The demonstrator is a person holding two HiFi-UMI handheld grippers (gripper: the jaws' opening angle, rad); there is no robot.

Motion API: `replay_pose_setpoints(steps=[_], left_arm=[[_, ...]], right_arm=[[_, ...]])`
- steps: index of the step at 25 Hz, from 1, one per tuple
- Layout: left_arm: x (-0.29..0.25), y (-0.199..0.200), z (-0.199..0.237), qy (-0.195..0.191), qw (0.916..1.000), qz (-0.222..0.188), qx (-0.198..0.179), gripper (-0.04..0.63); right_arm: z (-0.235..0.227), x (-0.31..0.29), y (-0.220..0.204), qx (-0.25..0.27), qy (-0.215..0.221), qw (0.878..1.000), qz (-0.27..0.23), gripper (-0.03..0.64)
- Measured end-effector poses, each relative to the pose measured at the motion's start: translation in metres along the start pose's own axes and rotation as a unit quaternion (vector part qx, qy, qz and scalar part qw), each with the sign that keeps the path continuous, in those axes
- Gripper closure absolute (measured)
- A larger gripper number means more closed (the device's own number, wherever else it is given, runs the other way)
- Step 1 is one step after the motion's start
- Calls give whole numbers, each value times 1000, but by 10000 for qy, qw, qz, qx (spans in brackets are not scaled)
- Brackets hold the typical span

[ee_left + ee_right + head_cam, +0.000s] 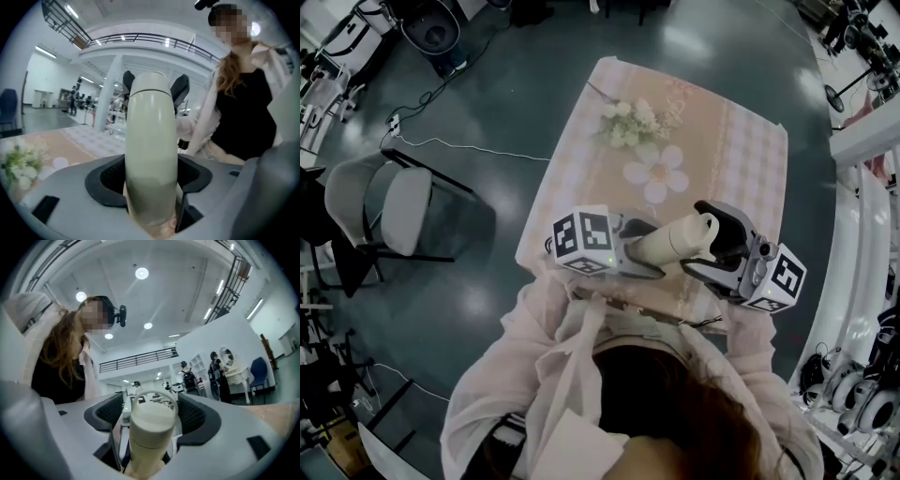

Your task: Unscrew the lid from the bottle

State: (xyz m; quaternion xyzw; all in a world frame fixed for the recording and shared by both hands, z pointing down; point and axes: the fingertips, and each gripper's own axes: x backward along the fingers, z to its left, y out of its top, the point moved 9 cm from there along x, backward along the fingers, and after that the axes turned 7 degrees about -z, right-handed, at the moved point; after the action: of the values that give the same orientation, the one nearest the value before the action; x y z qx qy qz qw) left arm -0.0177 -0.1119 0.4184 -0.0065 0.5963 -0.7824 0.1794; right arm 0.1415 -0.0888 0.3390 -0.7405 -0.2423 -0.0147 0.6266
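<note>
A cream bottle (pixel 670 242) hangs roughly level above the near edge of the table (pixel 722 141), between the two grippers. My left gripper (pixel 639 249) is shut on its body, and in the left gripper view the dark pads hug the bottle (pixel 150 140) on both sides. The seamed lid end points toward my right gripper (pixel 711 246), whose black fingers (pixel 180 88) flank it. In the right gripper view the bottle (pixel 150 427) stands between the jaws with a small gap at each pad, so my right gripper (pixel 151 414) is open.
The table wears a peach checked cloth with a bunch of white flowers (pixel 633 122) and a flower-shaped mat (pixel 656 173) on its far half. A grey chair (pixel 384 211) stands to the left, with a cable (pixel 459 145) on the floor. Equipment racks (pixel 862 394) line the right side.
</note>
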Motion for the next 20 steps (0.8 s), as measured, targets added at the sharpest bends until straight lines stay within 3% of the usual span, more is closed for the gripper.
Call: replay_pose_setpoints(steps=[2, 5, 7, 9, 10, 12, 16, 20], left_arm=[[1, -2, 9, 989, 9950, 141, -74, 279], [0, -7, 16, 2072, 9770, 412, -303, 279], [-1, -10, 16, 2418, 9677, 524, -477, 279], [-1, -14, 15, 2501, 9655, 536, -490, 279], [-2, -15, 13, 2434, 9678, 471, -440, 279], [-2, -16, 10, 2149, 9759, 248, -298, 279], [5, -11, 0, 1128, 9934, -160, -113, 279], [12, -10, -10, 99, 9997, -227, -62, 279]], right_arm=[[-10, 4, -1, -194, -845, 9961, -189, 217], [-16, 7, -11, -262, -1807, 9832, -36, 215], [-18, 4, -20, -318, -2114, 9767, 178, 216], [-19, 1, -24, -419, -2266, 9729, 187, 256], [-19, 0, -24, -442, -2292, 9723, 144, 301], [-18, -1, -21, -436, -2120, 9762, 107, 314], [-8, -5, -13, -204, -994, 9945, 265, 316], [6, -10, -6, 71, 43, 9996, 265, 318]])
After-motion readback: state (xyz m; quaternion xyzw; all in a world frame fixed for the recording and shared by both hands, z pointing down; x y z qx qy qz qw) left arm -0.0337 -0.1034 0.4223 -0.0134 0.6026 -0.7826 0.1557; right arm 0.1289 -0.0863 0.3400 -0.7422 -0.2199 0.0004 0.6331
